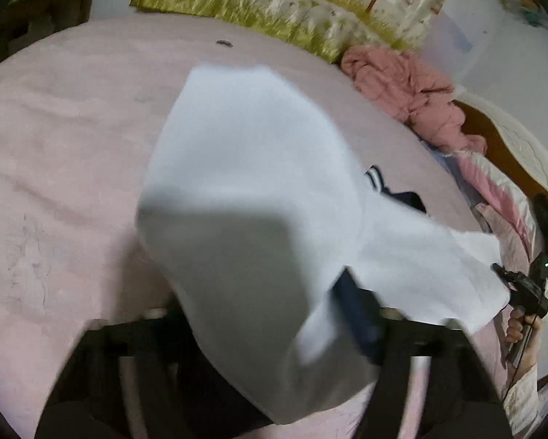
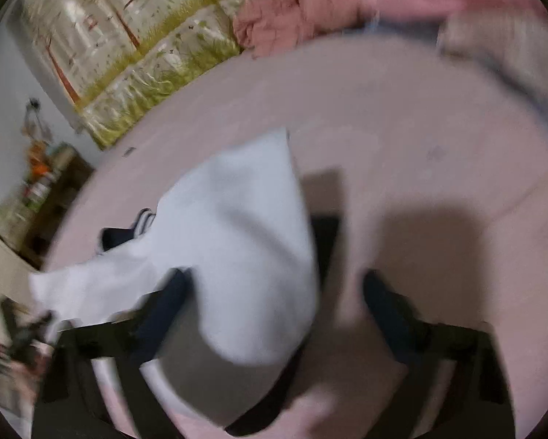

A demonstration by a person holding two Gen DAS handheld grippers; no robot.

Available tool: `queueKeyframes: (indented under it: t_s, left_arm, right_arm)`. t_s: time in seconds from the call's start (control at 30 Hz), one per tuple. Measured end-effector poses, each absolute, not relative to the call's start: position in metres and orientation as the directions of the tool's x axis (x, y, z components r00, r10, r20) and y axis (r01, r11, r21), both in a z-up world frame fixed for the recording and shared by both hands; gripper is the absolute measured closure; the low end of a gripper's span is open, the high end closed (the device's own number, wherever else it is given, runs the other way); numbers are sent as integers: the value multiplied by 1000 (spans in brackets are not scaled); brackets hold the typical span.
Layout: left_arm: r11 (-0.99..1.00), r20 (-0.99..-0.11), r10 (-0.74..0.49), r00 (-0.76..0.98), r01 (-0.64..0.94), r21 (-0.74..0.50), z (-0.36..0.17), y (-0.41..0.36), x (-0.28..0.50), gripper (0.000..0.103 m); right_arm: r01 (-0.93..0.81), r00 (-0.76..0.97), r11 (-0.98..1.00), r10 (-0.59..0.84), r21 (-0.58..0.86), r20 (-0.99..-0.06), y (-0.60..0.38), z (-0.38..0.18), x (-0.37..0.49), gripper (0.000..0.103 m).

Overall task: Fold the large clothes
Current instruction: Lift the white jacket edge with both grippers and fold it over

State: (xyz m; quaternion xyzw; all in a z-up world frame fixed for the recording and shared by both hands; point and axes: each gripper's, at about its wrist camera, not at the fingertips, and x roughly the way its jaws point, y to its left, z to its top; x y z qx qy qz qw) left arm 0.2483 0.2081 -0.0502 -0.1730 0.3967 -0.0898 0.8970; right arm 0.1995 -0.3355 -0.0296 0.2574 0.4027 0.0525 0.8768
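Here a white garment (image 1: 252, 190) hangs in the air above a bed covered with a pink sheet (image 1: 65, 139), stretched between the two tools and drooping in front of both cameras. In the left wrist view the cloth billows across the middle of the picture, its lower part in shadow and draped over the left gripper (image 1: 259, 333). One dark finger (image 1: 358, 318) shows at the cloth's right edge; the other is hidden behind the fabric, so I cannot tell whether the jaws pinch the garment or merely stand under it. A dark collar with white stripes (image 1: 380, 183) peeks out behind the white cloth, towards the right.

At the far right of that view a hand (image 1: 522, 325) holds the right gripper (image 1: 508, 278) by its handle, and the garment's far corner reaches up to its tip; the picture is too small there to read its jaws.

In the right wrist view, which is blurred, the right tool's two dark fingers (image 2: 387, 307) stand apart. The white cloth lies over the left one and hangs down between them, while the right one stands clear of the fabric above the pink sheet, so these jaws look partly open, with no clear clamp on the cloth.

Beyond the bed lie a crumpled pink jacket (image 1: 413, 91) and a quilt printed with grass and trees (image 1: 259, 7).
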Motion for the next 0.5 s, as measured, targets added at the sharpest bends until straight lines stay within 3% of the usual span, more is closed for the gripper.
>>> queueKeyframes:
  t_s: [0.03, 0.07, 0.17, 0.23, 0.3, 0.43, 0.47, 0.5]
  left_arm:
    - [936, -654, -278, 704, 47, -348, -41, 205, 245, 64]
    - [942, -627, -267, 732, 59, -331, -33, 201, 241, 73]
    - [947, -519, -241, 820, 80, -312, -5, 190, 235, 79]
    - [963, -527, -197, 827, 63, -262, -4, 181, 242, 79]
    - [969, -591, -170, 788, 26, -245, -23, 179, 262, 79]
    - [973, -659, -130, 741, -31, -227, -51, 179, 280, 71]
    - [978, -659, -111, 744, -38, -207, -47, 176, 278, 66]
    - [982, -665, -85, 742, -49, -181, -47, 174, 277, 53]
  right_arm:
    - [87, 683, 836, 346, 542, -643, -334, -30, 200, 75]
    - [76, 709, 842, 331, 534, -623, -331, -24, 199, 92]
    - [14, 814, 924, 212, 383, -541, -308, 17, 184, 94]
    - [15, 830, 939, 181, 344, -528, -301, 31, 181, 94]
    - [54, 818, 963, 109, 263, -565, -298, 26, 190, 94]
    - [149, 712, 953, 82, 264, -698, -308, -24, 220, 92]
    - [156, 708, 948, 89, 278, -701, -309, -29, 222, 91]
    - [159, 708, 947, 89, 281, -701, -310, -30, 222, 91]
